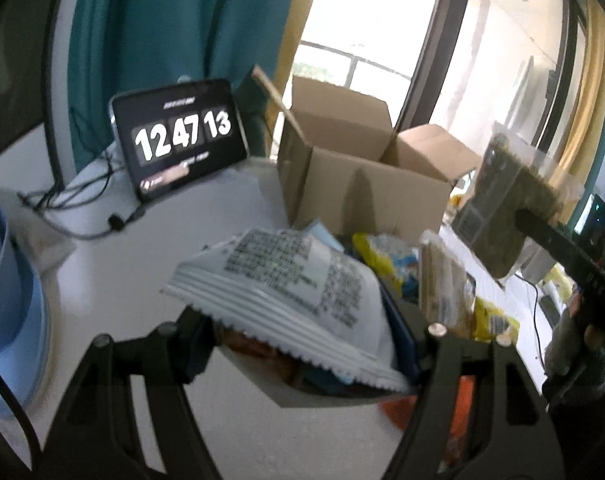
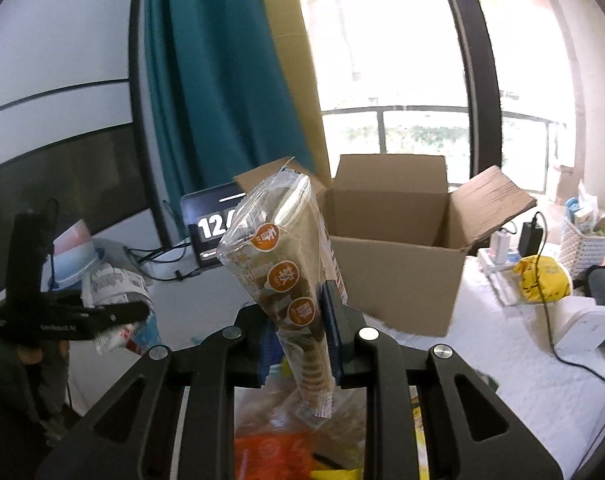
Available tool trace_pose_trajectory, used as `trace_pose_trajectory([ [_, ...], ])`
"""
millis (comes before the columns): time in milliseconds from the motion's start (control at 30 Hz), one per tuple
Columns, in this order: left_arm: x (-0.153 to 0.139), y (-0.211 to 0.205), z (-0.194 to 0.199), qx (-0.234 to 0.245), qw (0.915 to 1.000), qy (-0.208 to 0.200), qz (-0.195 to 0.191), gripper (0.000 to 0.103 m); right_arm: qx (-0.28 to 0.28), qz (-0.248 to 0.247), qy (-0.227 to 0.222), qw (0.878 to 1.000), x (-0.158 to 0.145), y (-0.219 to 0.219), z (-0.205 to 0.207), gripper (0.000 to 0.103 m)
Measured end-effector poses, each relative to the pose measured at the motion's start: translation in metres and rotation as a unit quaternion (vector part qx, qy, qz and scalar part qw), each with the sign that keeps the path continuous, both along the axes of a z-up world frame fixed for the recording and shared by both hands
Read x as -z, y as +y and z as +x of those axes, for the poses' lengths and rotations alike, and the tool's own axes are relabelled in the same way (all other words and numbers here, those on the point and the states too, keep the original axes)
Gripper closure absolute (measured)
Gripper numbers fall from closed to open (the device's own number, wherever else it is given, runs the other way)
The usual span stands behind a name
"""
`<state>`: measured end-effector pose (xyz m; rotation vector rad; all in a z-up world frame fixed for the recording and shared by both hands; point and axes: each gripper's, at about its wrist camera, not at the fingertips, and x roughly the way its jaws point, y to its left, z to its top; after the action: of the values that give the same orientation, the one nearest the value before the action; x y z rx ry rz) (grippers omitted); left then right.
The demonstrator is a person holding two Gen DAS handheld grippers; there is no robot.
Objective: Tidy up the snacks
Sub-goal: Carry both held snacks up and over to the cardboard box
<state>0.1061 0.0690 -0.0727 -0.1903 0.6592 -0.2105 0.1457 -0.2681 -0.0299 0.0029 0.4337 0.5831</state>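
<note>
My left gripper [image 1: 306, 354] is shut on a white snack bag [image 1: 286, 280] with black printed text, held above the white table. In the right wrist view the same gripper [image 2: 114, 316] shows at the left with that bag [image 2: 110, 284] crumpled in it. My right gripper [image 2: 302, 340] is shut on a clear pack of brown cookies [image 2: 282, 264] with orange round labels, tilted up toward the open cardboard box [image 2: 394, 272]. The left wrist view shows this pack [image 1: 502, 200] raised to the right of the box [image 1: 362, 192]. More snack packs [image 1: 382, 256] lie in front of the box.
A tablet showing a clock [image 1: 178, 136] leans behind the table with cables beside it. A blue container [image 1: 6, 300] stands at the left. An orange pack [image 2: 270, 452] lies under my right gripper. A yellow bag [image 2: 542, 276], white basket [image 2: 582, 244] and white device [image 2: 582, 324] crowd the right.
</note>
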Motion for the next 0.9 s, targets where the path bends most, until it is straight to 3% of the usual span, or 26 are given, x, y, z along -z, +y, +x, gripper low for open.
trace_pose_trajectory([
  [500, -0.036, -0.031, 0.045, 0.019, 0.9968, -0.071, 0.031, 0.030, 0.060, -0.018, -0.030, 0.998, -0.014, -0.035, 0.042, 0.079],
  [900, -0.072, -0.049, 0.077, 0.031, 0.9886, -0.137, 0.055, 0.030, 0.076, -0.025, -0.057, 0.995, -0.028, -0.044, 0.079, 0.079],
])
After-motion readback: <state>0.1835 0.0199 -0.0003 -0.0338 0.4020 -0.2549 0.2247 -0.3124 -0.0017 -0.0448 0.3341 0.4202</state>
